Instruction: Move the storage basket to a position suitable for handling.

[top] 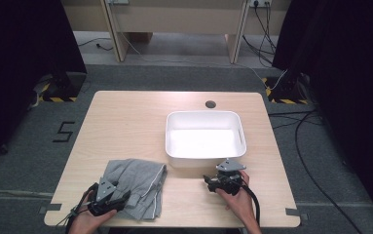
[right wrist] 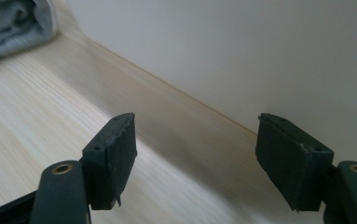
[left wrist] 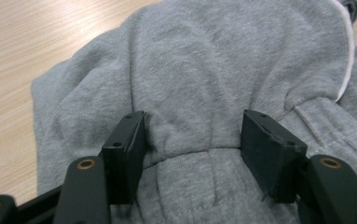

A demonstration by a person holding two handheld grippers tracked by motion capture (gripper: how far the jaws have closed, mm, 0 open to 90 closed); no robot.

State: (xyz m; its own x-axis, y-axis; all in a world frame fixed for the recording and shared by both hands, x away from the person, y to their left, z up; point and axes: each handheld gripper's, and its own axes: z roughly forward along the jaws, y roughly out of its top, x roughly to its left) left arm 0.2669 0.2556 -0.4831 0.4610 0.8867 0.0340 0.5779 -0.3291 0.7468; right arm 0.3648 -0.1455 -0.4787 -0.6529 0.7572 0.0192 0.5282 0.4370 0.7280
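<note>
The surface (top: 125, 122) is a pale wood top. A white tub (top: 206, 138) stands on its right half, and nothing can be seen in it. A grey sweater (top: 138, 185) lies bunched on the near left part, well apart from the tub. It stretches from the near edge up and a little to the right, toward the tub's near left corner.

The left hand-held gripper (top: 121, 201) is the closer one. It sits right on the sweater's near left part, pointing across the cloth. In the left gripper view the jaws stand about half open with a soft fold of the sweater (left wrist: 190, 93) bulging up between them. The pads touch the cloth at the sides, but I cannot tell if they pinch it yet.

The right hand-held gripper (top: 208, 180) is just in front of the tub's near wall, with bare wood between it and the sweater. Its jaws are wide and hold nothing. In its own view the sweater (right wrist: 13, 23) lies far off at the upper left.

The coming move likely belongs to the left side: pinch that fold.
</note>
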